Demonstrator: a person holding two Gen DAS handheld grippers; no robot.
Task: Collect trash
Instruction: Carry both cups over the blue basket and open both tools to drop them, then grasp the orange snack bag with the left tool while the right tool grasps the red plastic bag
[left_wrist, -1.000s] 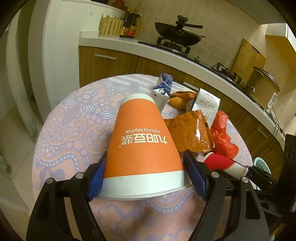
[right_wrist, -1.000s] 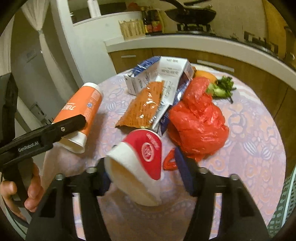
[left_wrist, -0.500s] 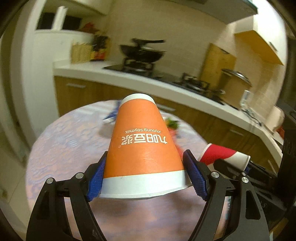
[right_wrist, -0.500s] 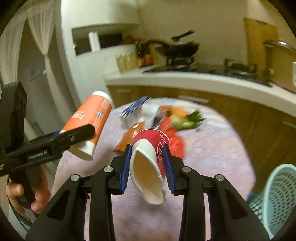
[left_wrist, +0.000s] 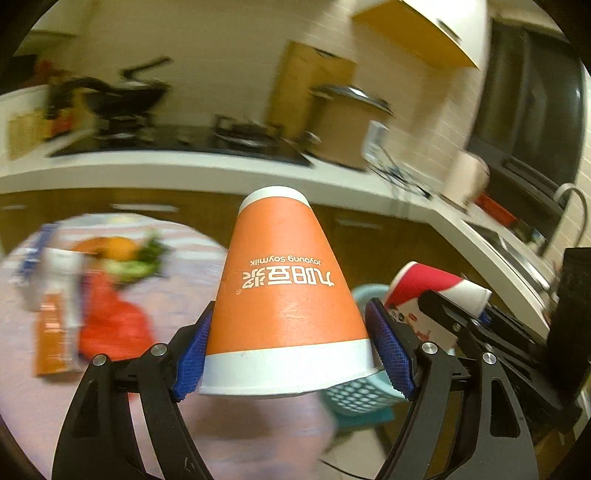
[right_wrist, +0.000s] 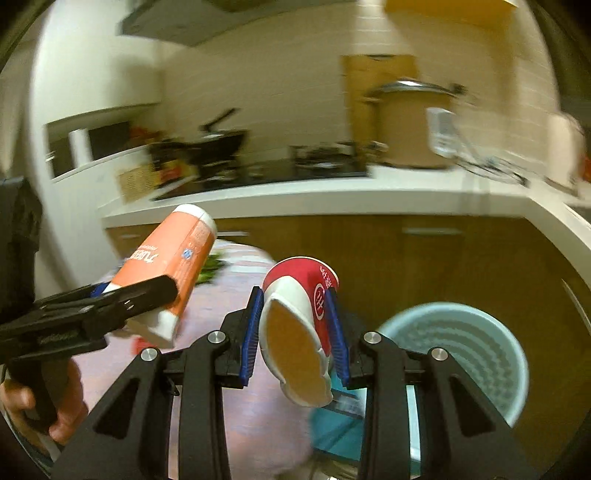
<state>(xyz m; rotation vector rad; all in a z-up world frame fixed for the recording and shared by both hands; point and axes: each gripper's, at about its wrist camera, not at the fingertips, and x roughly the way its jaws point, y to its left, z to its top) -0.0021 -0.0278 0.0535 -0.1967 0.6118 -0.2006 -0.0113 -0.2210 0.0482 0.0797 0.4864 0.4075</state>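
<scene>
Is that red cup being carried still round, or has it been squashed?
Squashed. In the right wrist view the red cup sits pinched between the right gripper pads, its mouth flattened into a narrow oval and its white rim buckled.

A home kitchen: a white worktop (right_wrist: 332, 199) runs over wooden cabinet fronts (right_wrist: 424, 258), carrying a gas hob (left_wrist: 243, 133) with a dark wok (left_wrist: 122, 96), a large lidded pot (right_wrist: 410, 122), and, through the blur, what may be a sink tap (left_wrist: 574, 206).
</scene>
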